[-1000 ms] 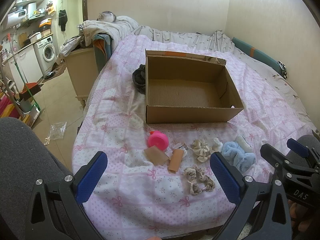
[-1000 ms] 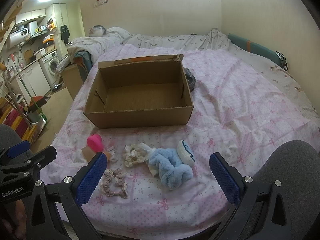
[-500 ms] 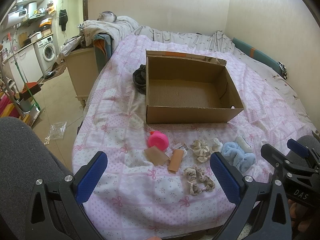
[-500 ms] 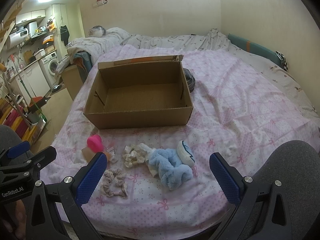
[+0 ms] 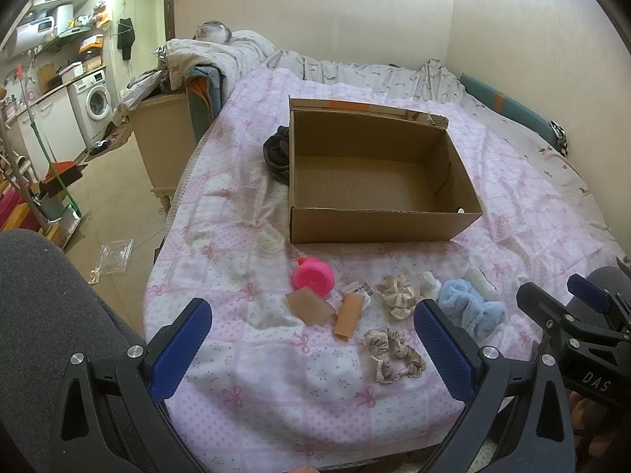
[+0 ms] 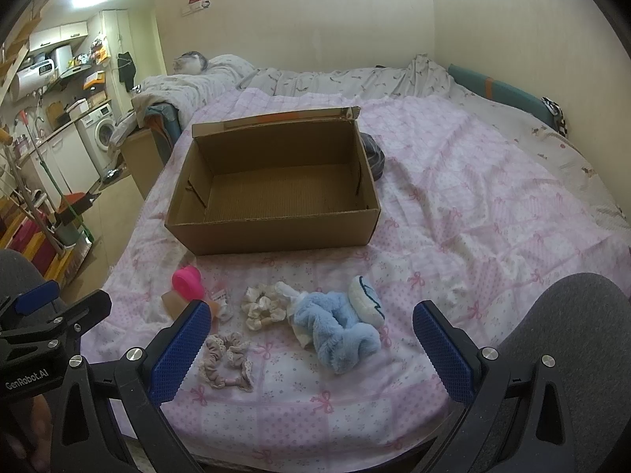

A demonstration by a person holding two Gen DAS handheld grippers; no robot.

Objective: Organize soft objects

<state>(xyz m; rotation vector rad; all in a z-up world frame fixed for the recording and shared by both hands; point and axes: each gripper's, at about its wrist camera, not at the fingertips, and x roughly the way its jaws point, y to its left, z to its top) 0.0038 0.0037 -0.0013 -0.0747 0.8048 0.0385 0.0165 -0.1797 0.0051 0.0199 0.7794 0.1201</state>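
An open, empty cardboard box [image 5: 378, 181] [image 6: 276, 189] stands on the pink bed cover. In front of it lie a pink round item [image 5: 313, 280] [image 6: 187, 282], brown card pieces [image 5: 311, 307], a cream scrunchie [image 5: 398, 295] [image 6: 262, 307], a beige scrunchie [image 5: 394, 354] [image 6: 226, 358], and a fluffy blue soft item [image 5: 469, 309] [image 6: 339, 331] beside a white and blue pad [image 6: 366, 301]. My left gripper [image 5: 311, 351] is open near the bed's front edge, holding nothing. My right gripper [image 6: 307, 351] is open too, just short of the blue item.
A dark cloth bundle [image 5: 278, 153] lies against the box's far side. Grey bedding [image 5: 221, 51] is heaped at the head of the bed. A wooden cabinet [image 5: 165, 146] and a washing machine [image 5: 96, 104] stand to the left. A grey-clad knee [image 6: 572, 315] sits at each side.
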